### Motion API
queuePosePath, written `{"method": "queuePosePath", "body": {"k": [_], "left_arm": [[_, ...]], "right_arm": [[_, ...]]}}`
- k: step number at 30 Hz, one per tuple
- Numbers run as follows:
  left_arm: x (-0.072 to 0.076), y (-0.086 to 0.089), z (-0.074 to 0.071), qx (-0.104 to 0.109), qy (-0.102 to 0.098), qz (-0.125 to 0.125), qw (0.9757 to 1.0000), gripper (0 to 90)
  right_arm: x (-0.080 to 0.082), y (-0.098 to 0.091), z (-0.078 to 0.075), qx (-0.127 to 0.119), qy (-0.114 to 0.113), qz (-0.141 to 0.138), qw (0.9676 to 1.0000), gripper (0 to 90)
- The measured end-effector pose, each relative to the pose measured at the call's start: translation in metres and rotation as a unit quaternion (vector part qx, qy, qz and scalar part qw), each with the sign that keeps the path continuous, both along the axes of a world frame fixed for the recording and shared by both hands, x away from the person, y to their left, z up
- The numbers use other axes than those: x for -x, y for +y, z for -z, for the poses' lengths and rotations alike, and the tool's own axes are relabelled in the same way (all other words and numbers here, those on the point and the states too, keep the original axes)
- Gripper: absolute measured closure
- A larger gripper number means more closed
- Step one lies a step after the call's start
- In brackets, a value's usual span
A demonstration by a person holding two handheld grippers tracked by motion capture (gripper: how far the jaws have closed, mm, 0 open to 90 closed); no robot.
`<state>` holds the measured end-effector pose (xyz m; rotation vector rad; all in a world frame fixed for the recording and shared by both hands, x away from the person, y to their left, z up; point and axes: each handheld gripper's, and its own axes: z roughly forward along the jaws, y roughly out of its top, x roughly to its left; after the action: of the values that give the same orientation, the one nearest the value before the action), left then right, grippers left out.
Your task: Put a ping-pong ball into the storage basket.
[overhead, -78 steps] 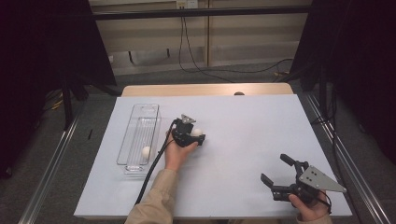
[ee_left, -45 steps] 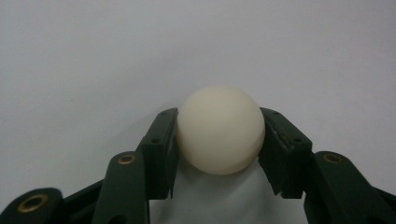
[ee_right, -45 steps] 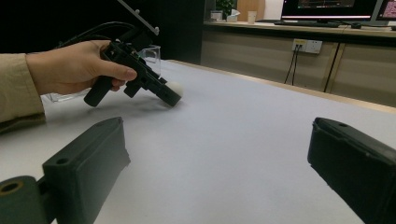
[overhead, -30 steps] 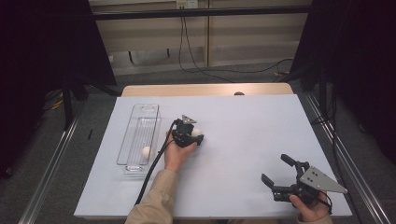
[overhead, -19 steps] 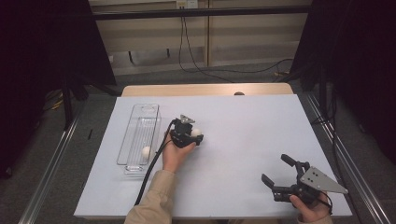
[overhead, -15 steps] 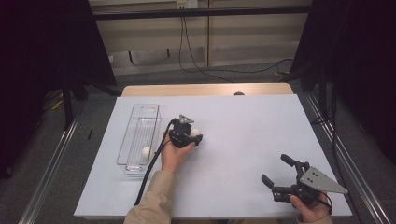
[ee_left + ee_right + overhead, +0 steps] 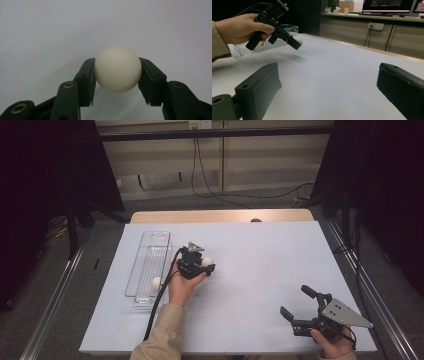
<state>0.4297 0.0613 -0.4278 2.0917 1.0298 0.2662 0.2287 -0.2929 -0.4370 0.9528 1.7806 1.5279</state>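
Note:
A cream white ball sits clamped between the two black jaws of my left gripper. In the high view that left gripper hovers over the white table just right of a clear plastic tray, with the ball at its tip. The right gripper view shows the ball held above the table, its shadow below it. A second white ball lies in the tray's near end. My right gripper rests at the table's near right, jaws spread wide with nothing between them.
The white table sheet has free room in the middle and far right. A black cable trails from the left gripper toward the near edge. Dark curtains and metal rails flank both sides.
The left gripper has lifted the ball slightly off the table and drifted a little toward the tray. The right gripper has stayed where it was.

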Motion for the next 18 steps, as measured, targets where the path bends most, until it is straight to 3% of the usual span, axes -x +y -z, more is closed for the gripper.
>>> {"method": "queuePosePath", "body": {"k": [18], "left_arm": [[0.004,0.009,-0.012,0.009,-0.001,-0.003,1.0,51.0]], "right_arm": [[0.0,0.0,0.0,0.0,-0.002,-0.001,1.0,3.7]]}}
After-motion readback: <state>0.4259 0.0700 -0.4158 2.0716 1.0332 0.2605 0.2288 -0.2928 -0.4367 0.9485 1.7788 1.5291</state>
